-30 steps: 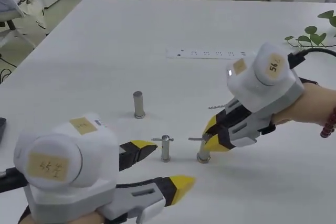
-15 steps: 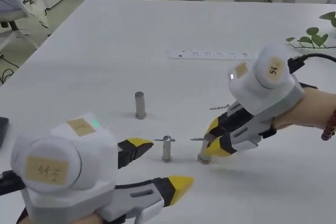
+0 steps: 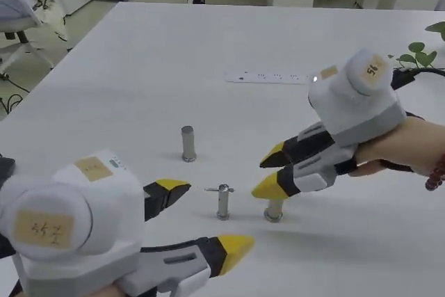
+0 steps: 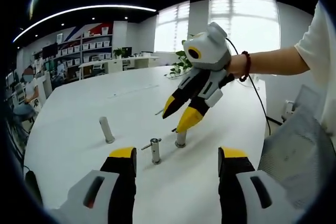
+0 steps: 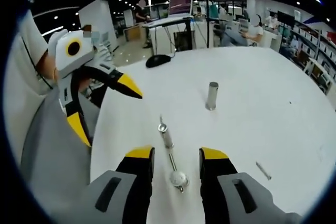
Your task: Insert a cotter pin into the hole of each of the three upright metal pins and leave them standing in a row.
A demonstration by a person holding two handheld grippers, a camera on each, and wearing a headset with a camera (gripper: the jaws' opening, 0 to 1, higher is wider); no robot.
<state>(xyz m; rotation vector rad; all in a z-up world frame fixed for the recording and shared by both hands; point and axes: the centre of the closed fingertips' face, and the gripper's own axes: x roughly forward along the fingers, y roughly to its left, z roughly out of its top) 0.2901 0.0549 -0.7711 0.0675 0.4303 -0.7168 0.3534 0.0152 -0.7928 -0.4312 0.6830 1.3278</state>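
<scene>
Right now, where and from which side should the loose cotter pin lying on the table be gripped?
Grip the loose cotter pin across its thin shaft, coming down from above with a jaw on each side: it lies flat on the table, leaving nothing to catch from the side. Its ends are too small to tell apart.

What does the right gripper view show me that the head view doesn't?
Right gripper view: a loose cotter pin lying on the table, and the top of the nearest metal pin between its open jaws. Head view: the power strip and plant leaves. Both: the bare far pin, the middle pin, already fitted, and the open left gripper.
</scene>
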